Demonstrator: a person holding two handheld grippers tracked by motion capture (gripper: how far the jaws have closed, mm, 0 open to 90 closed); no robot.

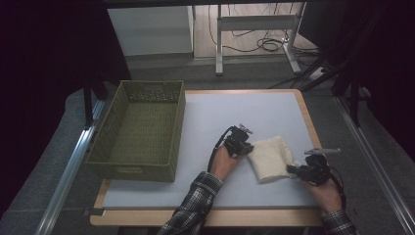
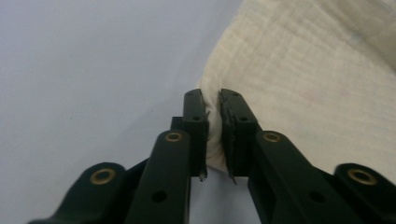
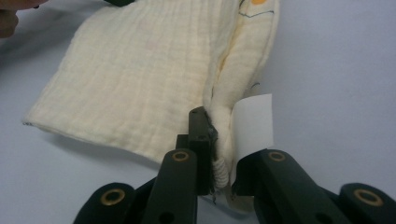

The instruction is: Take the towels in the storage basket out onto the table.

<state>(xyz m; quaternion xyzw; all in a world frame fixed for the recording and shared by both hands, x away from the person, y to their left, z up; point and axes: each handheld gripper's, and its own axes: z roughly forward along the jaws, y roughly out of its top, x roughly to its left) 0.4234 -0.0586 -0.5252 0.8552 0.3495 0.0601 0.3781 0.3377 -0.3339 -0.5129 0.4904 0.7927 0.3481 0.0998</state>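
At the near edge of the counter [image 1: 147, 198], two plaid sleeves come in from the bottom of the high view, each hand holding tongs. The right tongs [image 1: 295, 170] sit near the right edge, their jaws pressed onto the near right edge of a folded cream cloth [image 1: 270, 158]; in the right gripper view the right tongs [image 3: 218, 140] pinch a bunched fold of the cloth [image 3: 140, 88], with a white label [image 3: 253, 123] standing just beside the right jaw. The left tongs [image 1: 243, 146] lie a little farther in, at the cloth's left corner; in the left gripper view the left tongs [image 2: 214, 126] are nearly closed, with the cloth's [image 2: 317, 84] corner squeezed between the jaws. The cloth lies flat on the pale counter surface between the two tongs, right of centre. Farther left, a green woven basket [image 1: 112, 122] stands on the counter's left side, overhanging its edge, well apart from the cloth. Beyond the counter is a floor with table legs [image 1: 219, 41] and cables [image 1: 266, 44].
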